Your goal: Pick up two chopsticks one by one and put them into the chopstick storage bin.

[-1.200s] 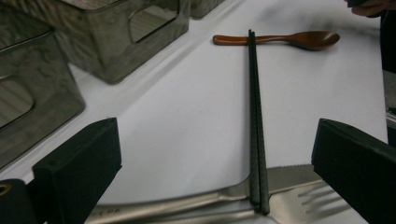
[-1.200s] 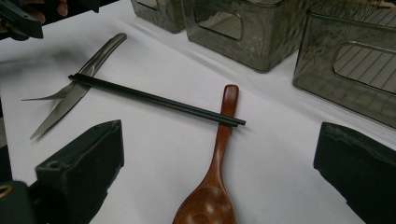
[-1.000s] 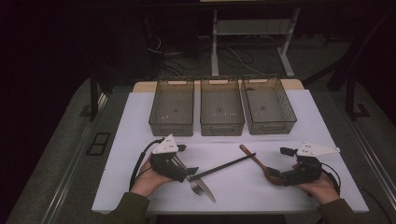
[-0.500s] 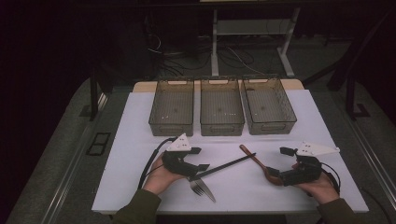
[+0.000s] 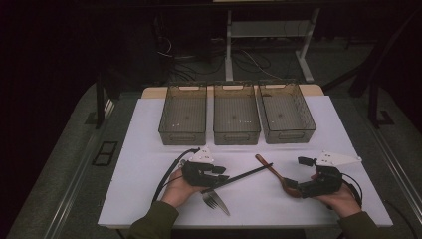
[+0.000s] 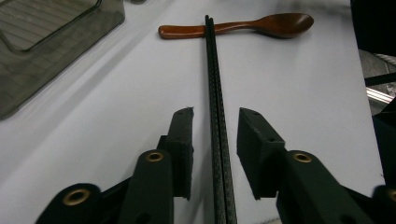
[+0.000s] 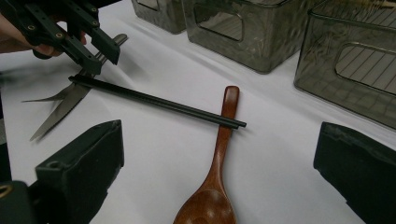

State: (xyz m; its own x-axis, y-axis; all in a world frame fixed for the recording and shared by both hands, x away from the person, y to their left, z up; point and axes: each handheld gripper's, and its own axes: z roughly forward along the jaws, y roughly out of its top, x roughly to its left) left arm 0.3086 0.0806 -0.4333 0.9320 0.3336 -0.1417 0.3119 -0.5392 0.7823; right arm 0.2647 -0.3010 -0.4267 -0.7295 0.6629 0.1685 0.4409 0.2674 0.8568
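A pair of black chopsticks (image 5: pixel 244 175) lies slantwise on the white mat, its far end resting across the handle of a brown wooden spoon (image 5: pixel 271 169). My left gripper (image 5: pixel 219 178) straddles the chopsticks' near end. In the left gripper view the chopsticks (image 6: pixel 215 93) run between the pads (image 6: pixel 183 149) with a narrow gap on each side. The jaws have just been closing and are still open. My right gripper (image 5: pixel 293 185) is wide open around the spoon's bowl (image 7: pixel 212 205) without touching it. A metal fork (image 5: pixel 215 201) lies just in front of the left gripper.
Three translucent grey bins stand in a row at the back of the white mat (image 5: pixel 149 164): left (image 5: pixel 182 135), middle (image 5: pixel 236 135) and right (image 5: pixel 291 133). The mat's front edge lies near both hands. Beyond the table the floor is dark, with cables and a stand.
My left hand has moved right and slightly down to the chopsticks' near end, and its jaws have narrowed around them. The right hand, spoon and fork have stayed where they were.
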